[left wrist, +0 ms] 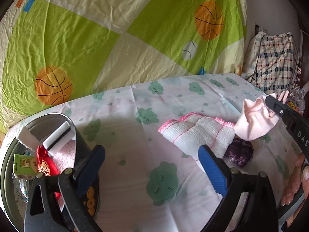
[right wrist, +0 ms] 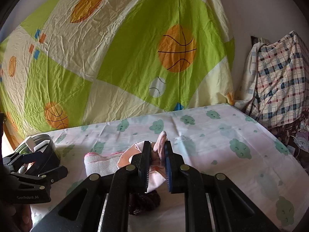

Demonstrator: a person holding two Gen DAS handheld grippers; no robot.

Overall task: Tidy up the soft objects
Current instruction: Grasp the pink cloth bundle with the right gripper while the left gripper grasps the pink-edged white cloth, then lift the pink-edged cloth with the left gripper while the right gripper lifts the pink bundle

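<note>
1. Pink and limp, the sock (left wrist: 255,122) hangs from the right gripper (right wrist: 156,159), whose jaws are closed on a bunched fold of it; most of the fabric dangles free above the table (left wrist: 135,119), so a thin bite could let it slide out on the way to the bin (left wrist: 58,117).
2. Its hanging end sits just over the white cloth with pink edging (left wrist: 200,135) and, I think, a dark purple knitted item (left wrist: 241,151) below; a low carry could drag either along.
3. The left gripper (left wrist: 152,166) hovers with jaws wide apart and empty, between the bin and the cloth; crossing paths with the right one is a risk.
4. The bin already holds a red item, a pale towel and a green carton, so room looks tight.
5. The tablecloth is pale plastic with green cloud faces and lies creased. A basketball-print sheet (right wrist: 115,58) hangs behind, and a plaid bundle (right wrist: 280,81) sits at the far right.
</note>
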